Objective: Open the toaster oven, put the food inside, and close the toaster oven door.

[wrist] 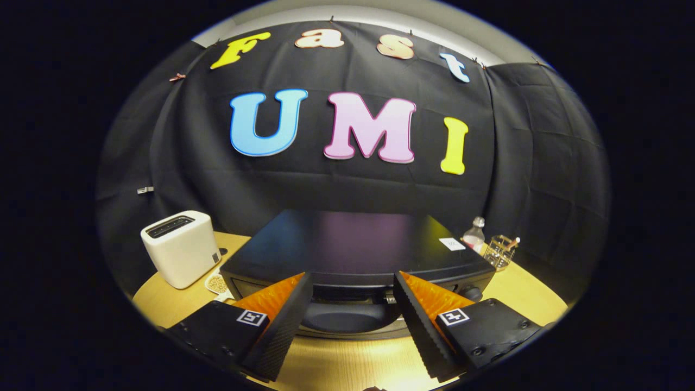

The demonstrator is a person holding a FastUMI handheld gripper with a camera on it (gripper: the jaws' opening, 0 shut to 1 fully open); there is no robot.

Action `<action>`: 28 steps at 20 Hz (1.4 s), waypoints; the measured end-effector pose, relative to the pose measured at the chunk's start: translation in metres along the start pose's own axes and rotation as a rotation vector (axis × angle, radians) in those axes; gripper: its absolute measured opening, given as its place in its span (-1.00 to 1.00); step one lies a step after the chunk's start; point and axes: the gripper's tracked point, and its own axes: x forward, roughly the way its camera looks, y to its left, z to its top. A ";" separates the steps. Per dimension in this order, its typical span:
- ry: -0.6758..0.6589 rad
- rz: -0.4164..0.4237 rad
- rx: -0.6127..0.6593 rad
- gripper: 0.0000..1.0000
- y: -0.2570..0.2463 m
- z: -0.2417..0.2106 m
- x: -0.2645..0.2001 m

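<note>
The black toaster oven sits mid-frame on the round wooden desk, its front just ahead of the jaws, door apparently closed. The gripper is held level, aimed straight at it, jaws released and wide apart, grasping nothing. Left stands a white toaster; right, a bottle and wire holder.
</note>
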 end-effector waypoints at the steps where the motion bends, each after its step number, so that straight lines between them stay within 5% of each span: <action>1: -0.031 -0.005 0.020 0.97 0.000 0.005 -0.002; 10: 0.044 0.006 0.042 0.96 0.000 -0.018 -0.040; 28: 0.304 0.087 0.010 0.99 -0.028 -0.159 -0.121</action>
